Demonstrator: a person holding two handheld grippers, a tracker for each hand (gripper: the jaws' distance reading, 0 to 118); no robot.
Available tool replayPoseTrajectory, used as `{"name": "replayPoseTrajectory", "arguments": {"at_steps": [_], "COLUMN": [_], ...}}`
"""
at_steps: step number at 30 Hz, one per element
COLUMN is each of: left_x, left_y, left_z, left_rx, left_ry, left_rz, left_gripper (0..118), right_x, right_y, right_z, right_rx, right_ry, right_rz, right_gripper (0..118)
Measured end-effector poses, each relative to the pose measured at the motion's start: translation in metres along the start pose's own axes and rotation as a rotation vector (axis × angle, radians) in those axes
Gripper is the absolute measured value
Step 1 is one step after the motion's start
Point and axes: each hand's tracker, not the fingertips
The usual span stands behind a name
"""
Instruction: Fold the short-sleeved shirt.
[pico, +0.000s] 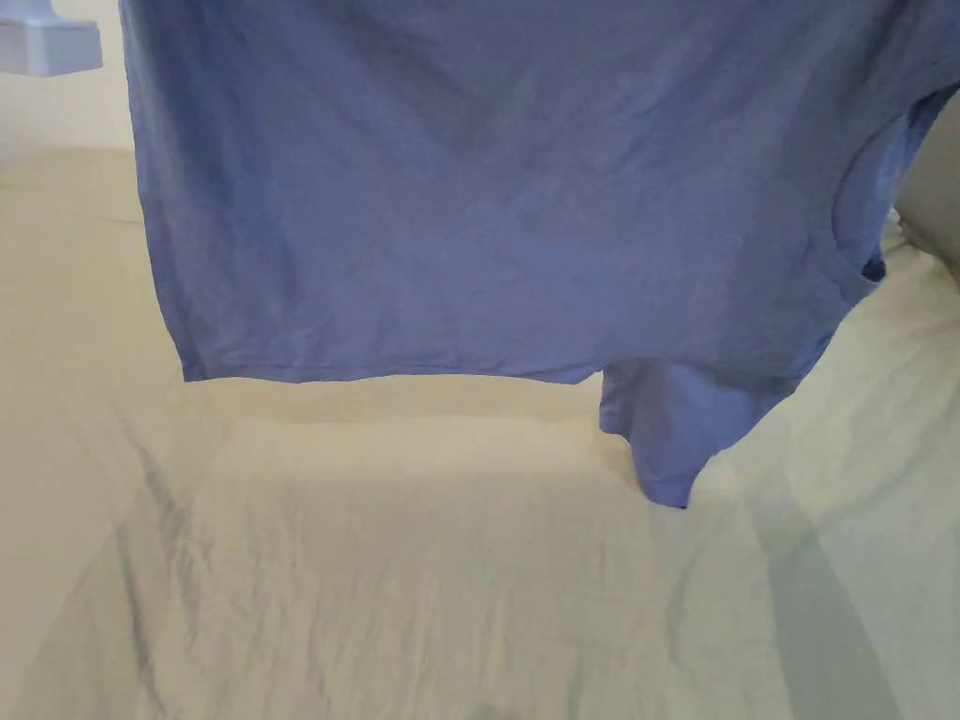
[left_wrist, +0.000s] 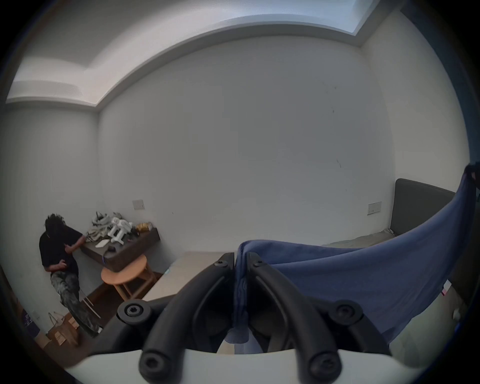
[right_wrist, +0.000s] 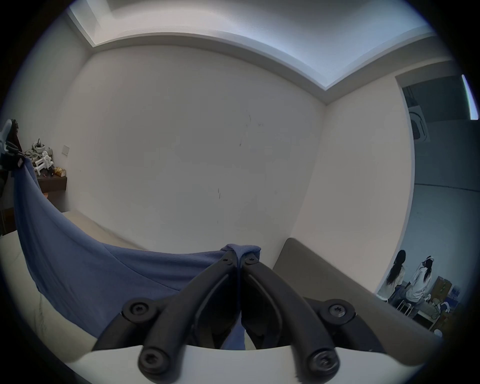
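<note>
Blue cloth hangs in the air over the bed (pico: 375, 581); it is the shirt (pico: 506, 206), held up wide like washing on a line; no part of it seems to touch the sheet. The left gripper (left_wrist: 241, 258) is pinching a bunch of the cloth between its black jaws, pressed tight; the right gripper (right_wrist: 239, 257) is pinching another bunch the same way; the top edge sags a little between them.

The bottom hem runs flat from side to side and points down at the bed; one sleeve (pico: 670, 441) dangles lower, on the right side; so the long way of the shirt goes up and down, and its wide way runs from one gripper to the other.

I think the step now is to lay it flat on the bed, ready for folding; to do that well, keep both grippers level and pulled apart so the cloth stays smooth; let the hem land first, square to the near edge of the bed, then ease the top down away from it; watch that hanging sleeve, since it could tuck under and make a lump.
</note>
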Motion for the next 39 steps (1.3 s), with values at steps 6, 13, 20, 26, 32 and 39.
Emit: {"name": "replayPoseTrajectory", "arguments": {"at_steps": [6, 13, 20, 26, 32, 39], "left_x": [0.006, 0.011, 0.011, 0.001, -0.008, -0.017], "left_y": [-0.061, -0.166, -0.307, -0.407, -0.498, -0.536], "left_z": [-0.038, -0.04, 0.012, 0.107, 0.204, 0.264], "left_rx": [-0.085, -0.172, -0.318, -0.447, -0.572, -0.625], "left_ry": [-0.081, -0.118, -0.179, -0.204, -0.233, -0.254], "left_rz": [-0.05, -0.072, -0.122, -0.129, -0.154, -0.271], "left_gripper": [7, 7, 7, 7, 7, 7], "right_x": [-0.022, -0.054, -0.074, -0.086, -0.098, -0.081], "right_y": [-0.065, -0.172, -0.273, -0.347, -0.421, -0.469], "right_z": [-0.022, -0.005, 0.076, 0.19, 0.282, 0.34], "right_rx": [-0.105, -0.26, -0.385, -0.521, -0.633, -0.871], "right_ry": [0.038, 0.167, 0.272, 0.361, 0.444, 0.468], "right_rz": [0.026, -0.043, -0.051, 0.03, 0.125, -0.01], "right_gripper": [3, 3, 3, 3, 3, 3]}}
